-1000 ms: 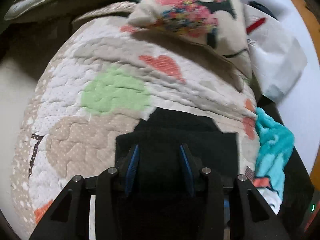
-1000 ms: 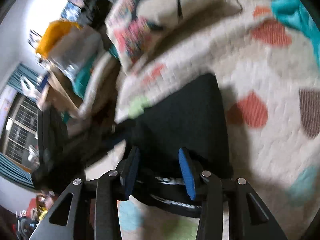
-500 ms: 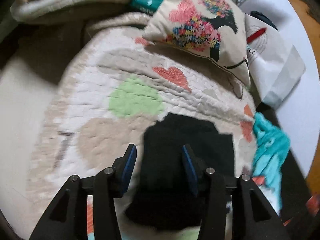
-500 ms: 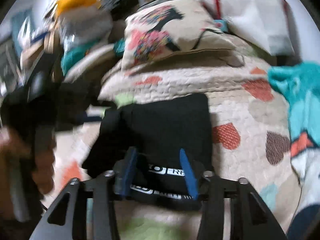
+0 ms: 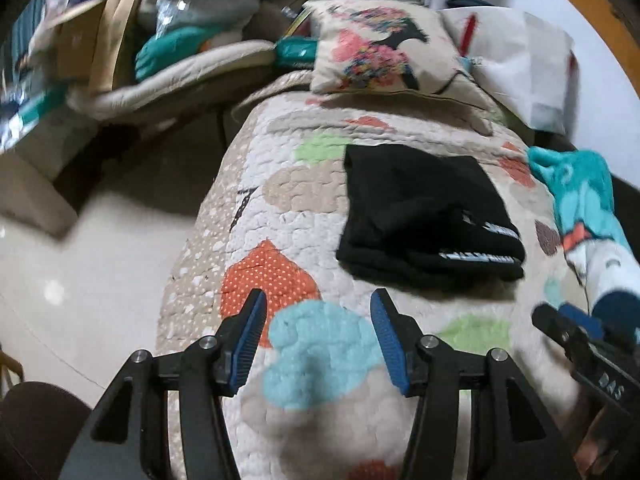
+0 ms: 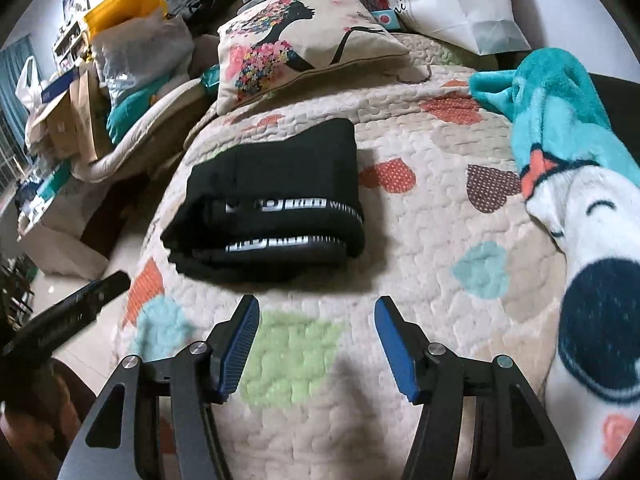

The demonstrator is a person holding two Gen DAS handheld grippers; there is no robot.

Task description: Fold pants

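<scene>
A big quilt (image 6: pixel 420 240) with hearts covers the bed. A teal blanket (image 6: pixel 560 112) lies on its right side, and a pillow (image 6: pixel 304 36) sits at the far end. The black pants (image 6: pixel 276 200) lie folded on the quilt. The left gripper (image 5: pixel 318 338) and right gripper (image 6: pixel 316 344) are wide apart, holding nothing, near the pants.

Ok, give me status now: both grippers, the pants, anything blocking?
Left gripper open, empty. Right gripper open, empty. Black pants folded on quilt. Nothing blocking.
</scene>
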